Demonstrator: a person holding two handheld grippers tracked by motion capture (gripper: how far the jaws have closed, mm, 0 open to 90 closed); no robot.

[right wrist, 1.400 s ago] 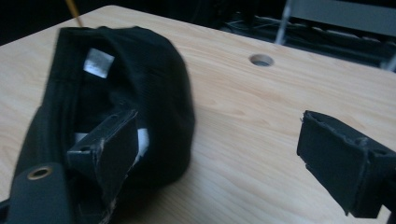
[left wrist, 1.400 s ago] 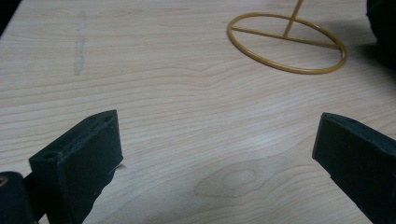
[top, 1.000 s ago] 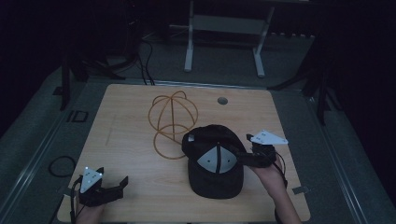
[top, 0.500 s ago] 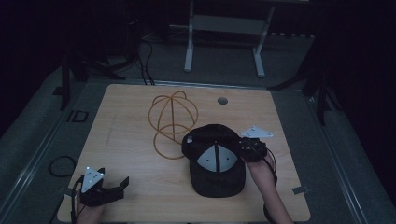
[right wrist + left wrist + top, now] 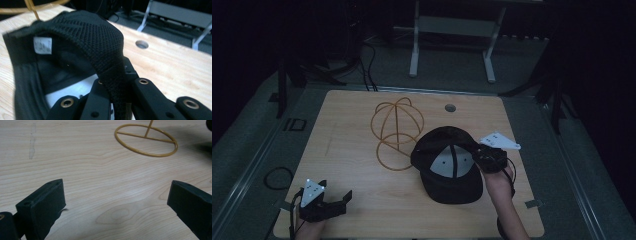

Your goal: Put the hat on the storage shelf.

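Jaws of right gripper (image 5: 117,110) clamp cap (image 5: 447,165) rim; inside label (image 5: 42,45) unreadable.

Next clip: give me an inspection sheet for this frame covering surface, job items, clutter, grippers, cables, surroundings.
Surface: wooden table, with a round hole near the far edge.
Job's things: black cap lying inside-up; gold wire stand beside it.
Clutter: nothing seen.
Grippers: left hand-held gripper open, resting at the near left corner; right hand-held gripper shut on the cap's mesh edge.
Cables: coil on the floor left of the table.
Surroundings: dark room, metal frame legs behind.
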